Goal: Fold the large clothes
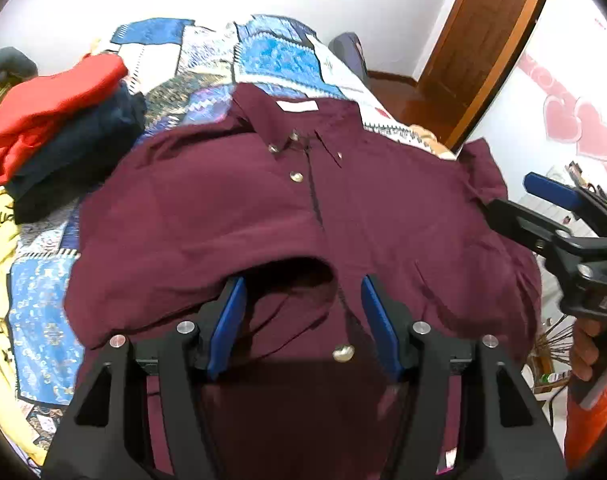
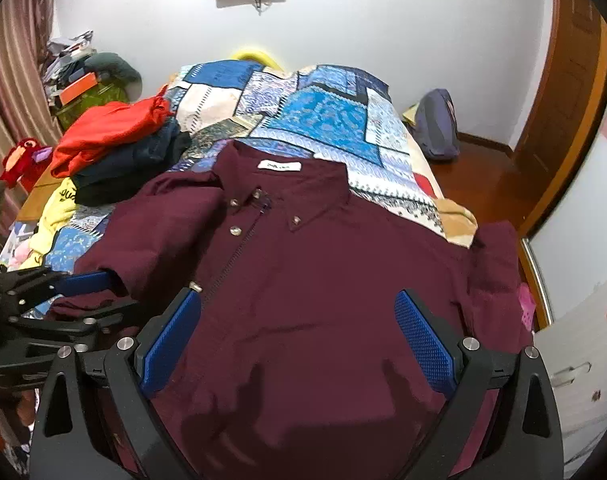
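Maroon shirt point(image 2: 303, 272) lies face-up, collar toward the far edge of the bed point(image 2: 323, 120). Left hand-held gripper point(image 1: 303, 316) — released — straddles a folded-in flap; right hand-held gripper point(image 2: 299, 344) hovers spread, empty. Risk: the loose flap may spring back or bunch if snagged.

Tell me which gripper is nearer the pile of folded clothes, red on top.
Left. The left gripper is over the maroon shirt's sleeve on the side where the pile sits. The right gripper hovers over the shirt's lower front, farther away.
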A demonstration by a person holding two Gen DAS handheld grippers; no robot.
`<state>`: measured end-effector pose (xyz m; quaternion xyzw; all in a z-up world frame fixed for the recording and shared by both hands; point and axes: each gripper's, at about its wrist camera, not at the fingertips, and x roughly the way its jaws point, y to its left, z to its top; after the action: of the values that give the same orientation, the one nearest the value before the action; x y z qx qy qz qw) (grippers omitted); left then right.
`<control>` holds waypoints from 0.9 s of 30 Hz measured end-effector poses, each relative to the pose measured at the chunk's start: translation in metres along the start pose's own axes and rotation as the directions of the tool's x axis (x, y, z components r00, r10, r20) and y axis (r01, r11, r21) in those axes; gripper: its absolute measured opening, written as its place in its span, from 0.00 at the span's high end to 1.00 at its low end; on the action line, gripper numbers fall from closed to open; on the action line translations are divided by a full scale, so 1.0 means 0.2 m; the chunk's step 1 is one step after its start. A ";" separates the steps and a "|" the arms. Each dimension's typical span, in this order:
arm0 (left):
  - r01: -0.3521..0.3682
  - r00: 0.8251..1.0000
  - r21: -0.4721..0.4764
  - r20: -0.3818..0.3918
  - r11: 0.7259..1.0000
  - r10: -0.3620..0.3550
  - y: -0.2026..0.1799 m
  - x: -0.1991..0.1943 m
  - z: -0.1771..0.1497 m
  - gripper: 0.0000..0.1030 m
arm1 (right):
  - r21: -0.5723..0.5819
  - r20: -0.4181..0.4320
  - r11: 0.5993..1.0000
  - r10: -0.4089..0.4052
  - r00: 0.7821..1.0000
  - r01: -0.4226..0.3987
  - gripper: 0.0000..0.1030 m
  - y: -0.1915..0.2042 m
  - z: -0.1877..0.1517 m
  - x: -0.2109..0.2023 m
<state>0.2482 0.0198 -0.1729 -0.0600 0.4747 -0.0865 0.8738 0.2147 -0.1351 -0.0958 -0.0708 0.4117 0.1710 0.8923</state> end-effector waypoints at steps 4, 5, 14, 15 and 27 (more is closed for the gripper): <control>-0.049 0.996 -0.027 0.078 0.998 0.051 0.12 -0.15 -0.01 0.38 | -0.062 0.019 0.998 0.014 1.000 -0.013 0.06 0.10 0.05 -0.02; -0.064 0.993 -0.042 0.099 0.997 0.068 0.17 -0.20 -0.02 0.37 | -0.079 0.023 0.997 0.017 1.000 -0.015 0.06 0.13 0.06 -0.02; -0.221 0.953 -0.222 0.156 0.950 0.259 0.68 -0.45 -0.18 0.34 | -0.320 -0.014 0.942 0.103 0.995 -0.102 0.06 0.54 0.15 0.08; -0.228 0.952 -0.243 0.148 0.943 0.268 0.73 -0.46 -0.21 0.34 | -0.354 -0.029 0.928 0.110 0.993 -0.113 0.06 0.60 0.15 0.12; -0.266 0.949 -0.408 0.050 0.873 0.313 1.08 -0.38 -0.54 0.34 | -0.595 -0.292 0.767 0.073 0.954 -0.240 0.07 1.16 0.00 0.55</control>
<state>0.1369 0.2439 -0.2085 -0.1688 0.4349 0.1469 0.8722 0.1974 0.1087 -0.1759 -0.3481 0.4460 0.3613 0.7412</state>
